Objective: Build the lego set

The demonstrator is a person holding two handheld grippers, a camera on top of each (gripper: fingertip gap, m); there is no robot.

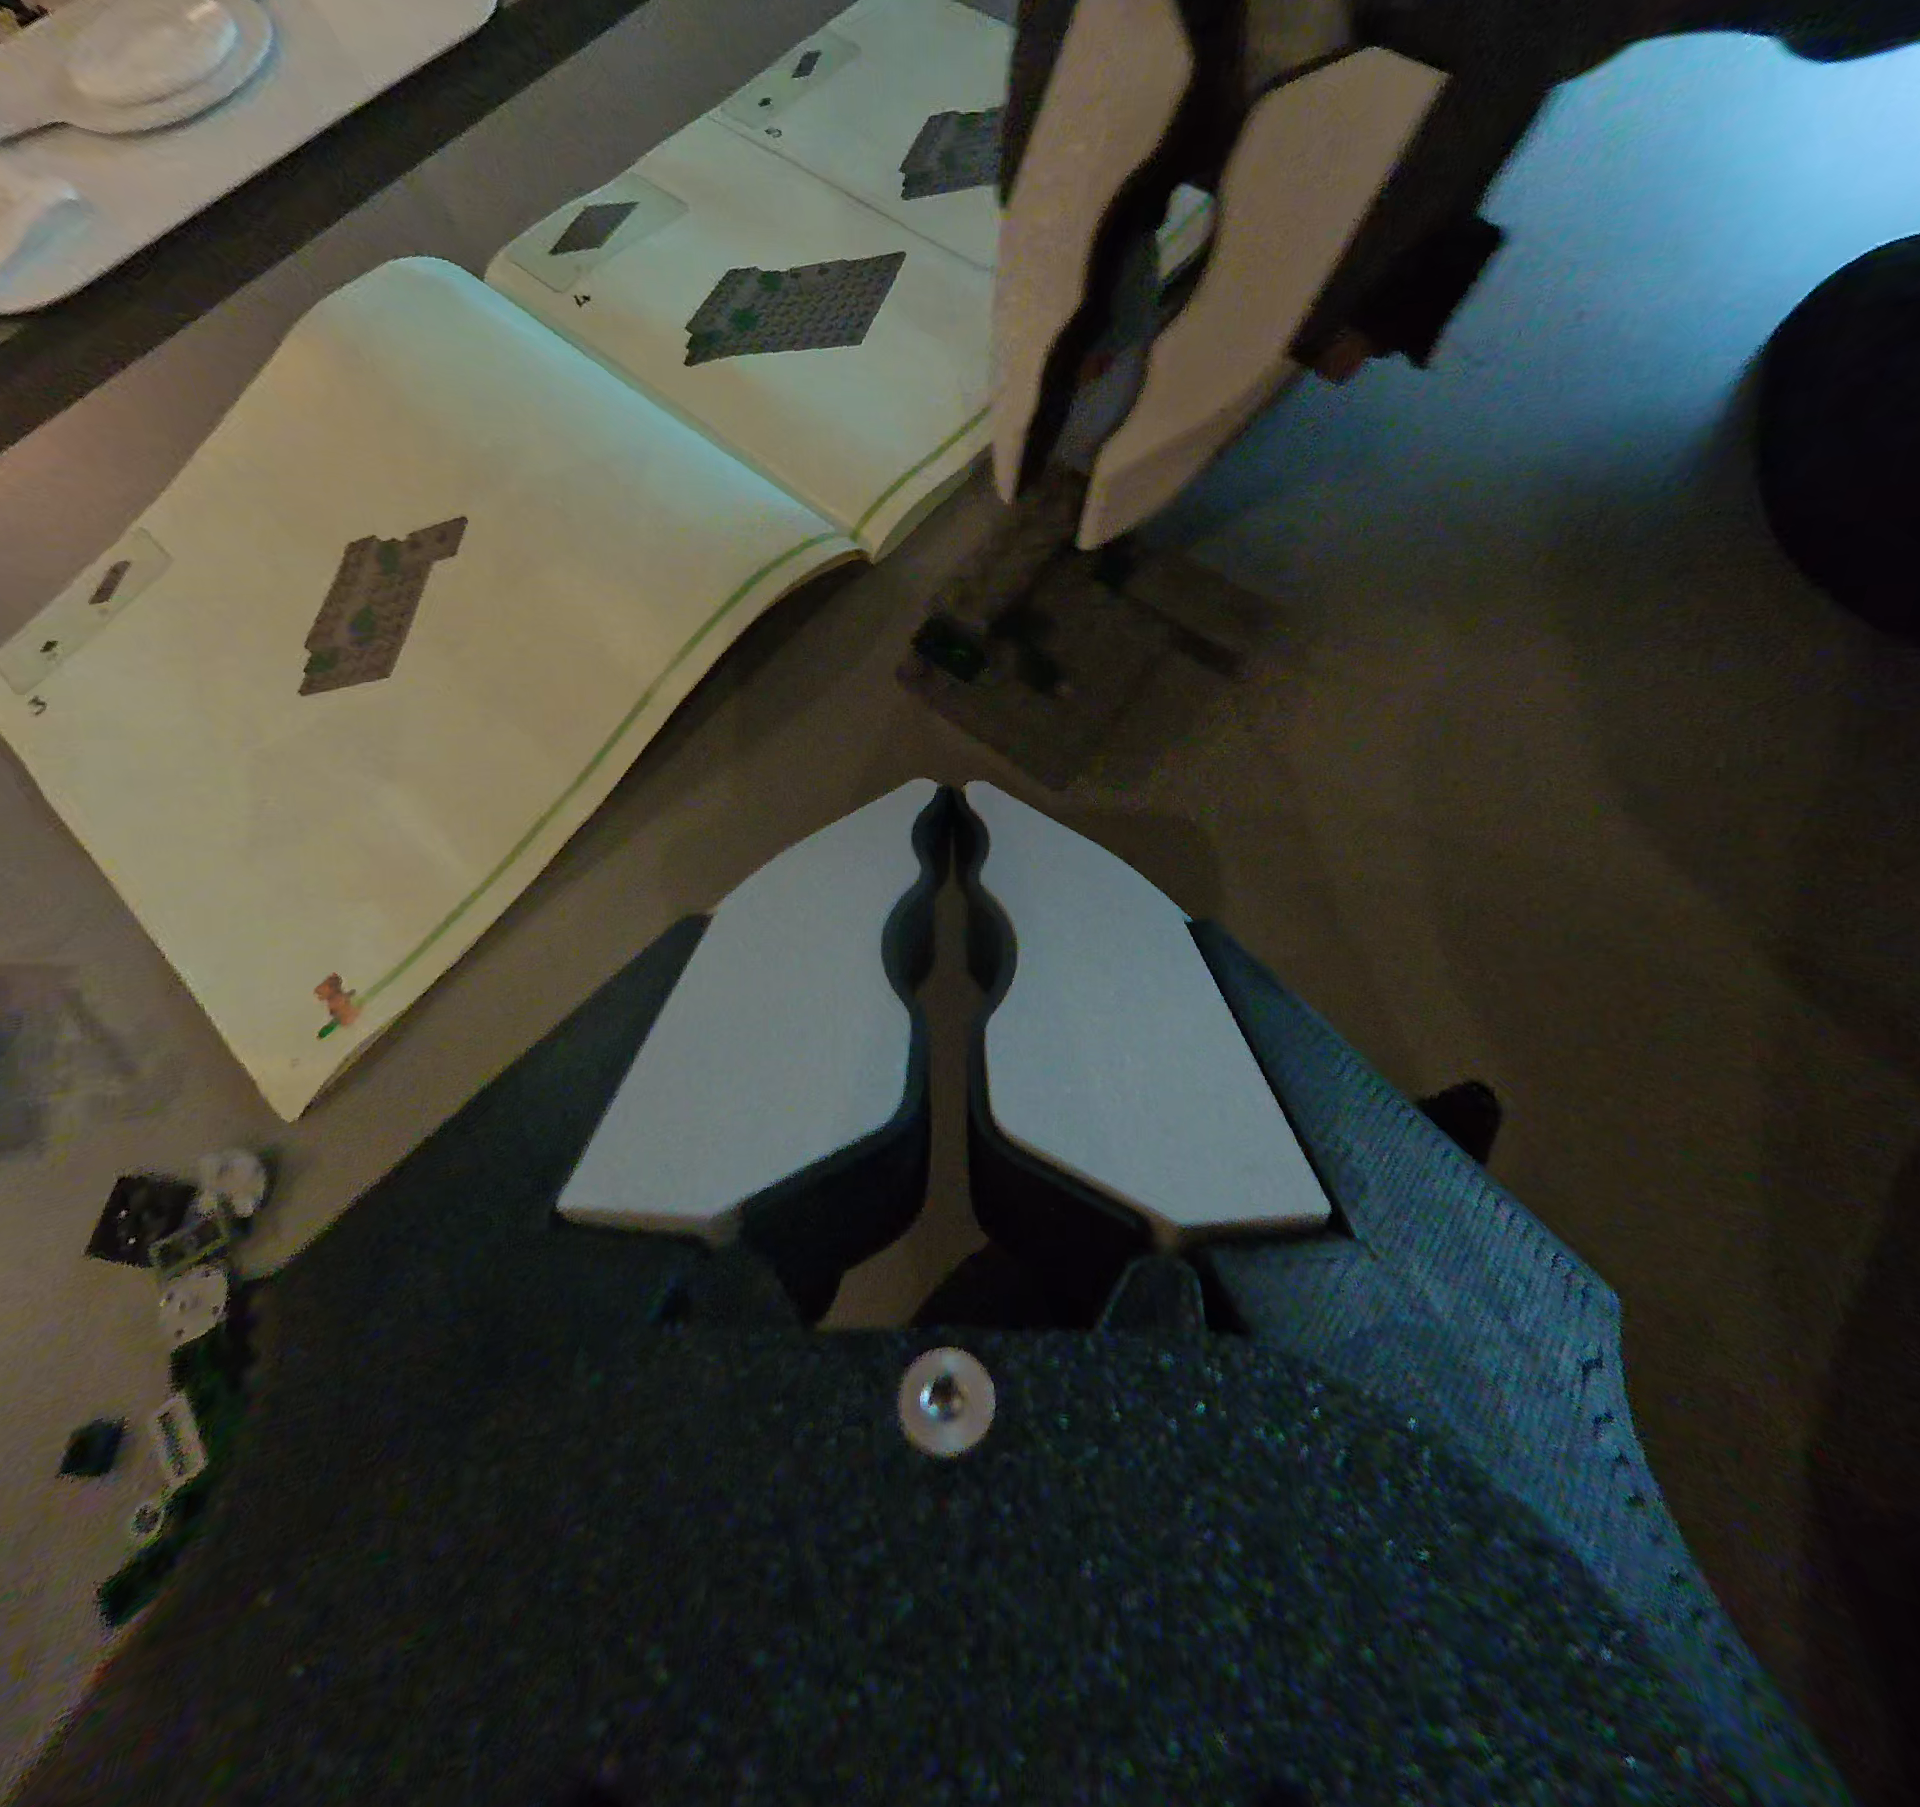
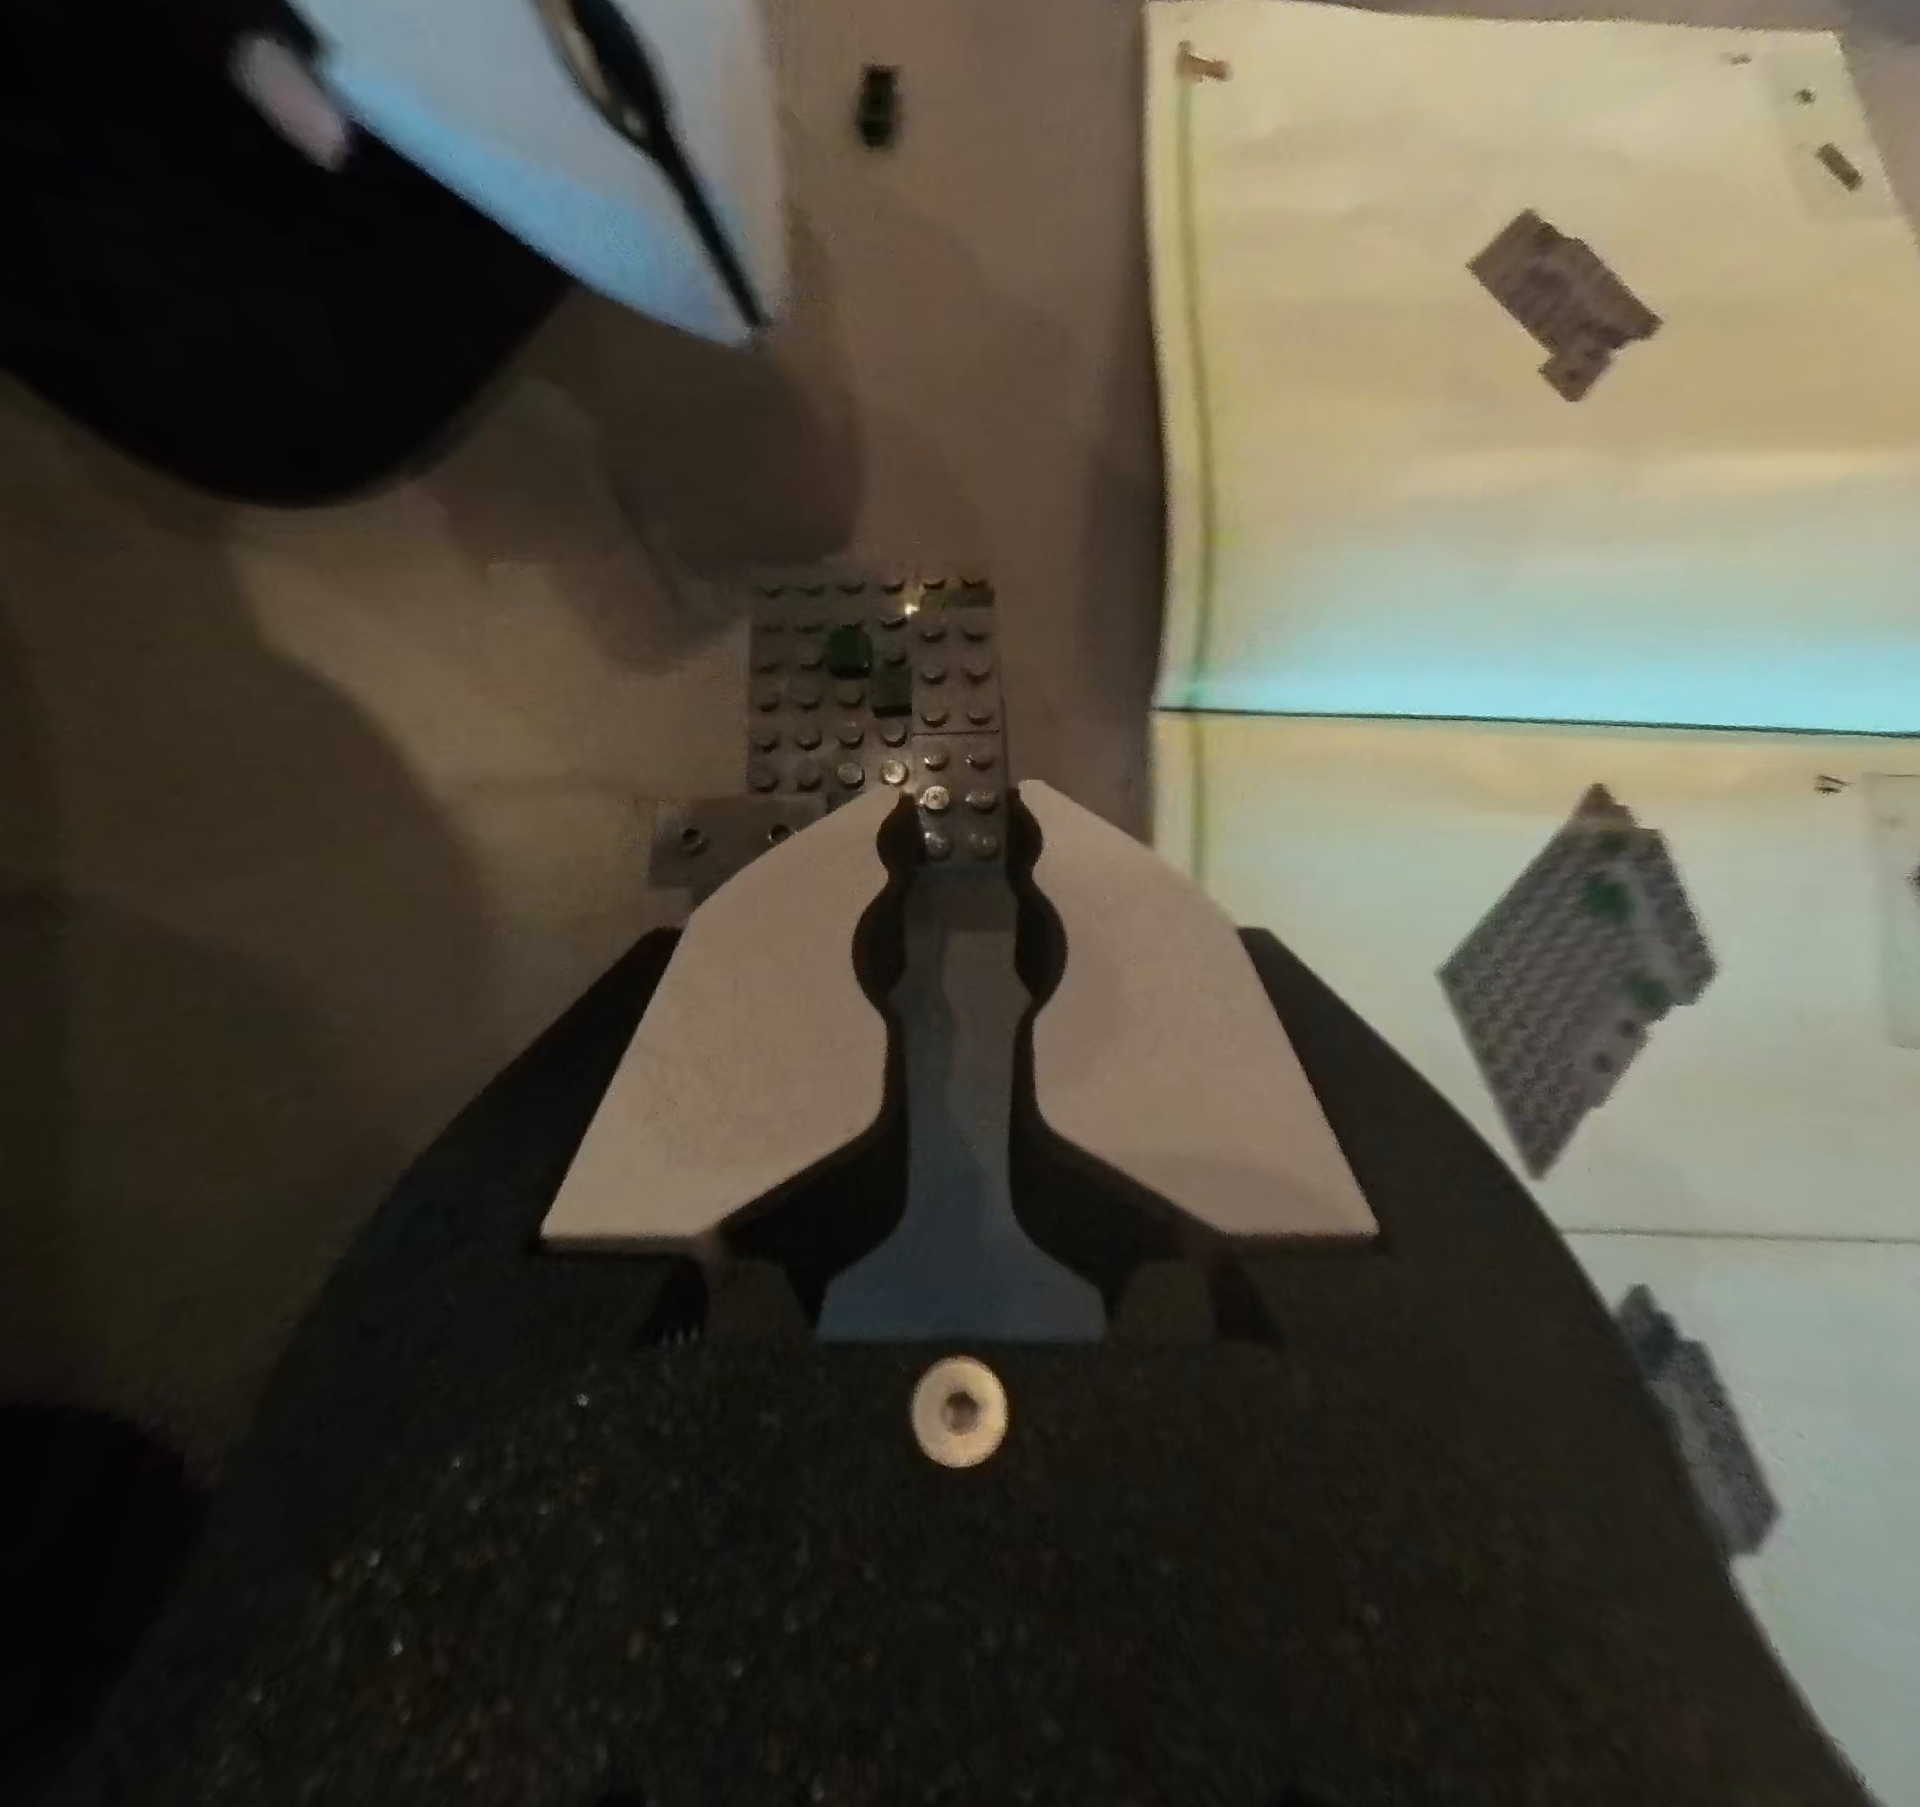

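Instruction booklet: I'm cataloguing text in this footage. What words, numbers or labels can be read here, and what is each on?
Instruction booklet, near page: one small dark printed mark at the corner; not transcribed.
Middle page: one small dark mark; not transcribed.
Far page: mark too blurred to read.
Grey Lego plate in the right tongs: none visible.

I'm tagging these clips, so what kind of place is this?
Probably a desk or table at home or in an office: an open instruction booklet, loose bricks, and a white computer mouse on a mat.

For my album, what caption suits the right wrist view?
Right gripper holds a grey studded piece at the grey Lego plate, beside the open booklet.
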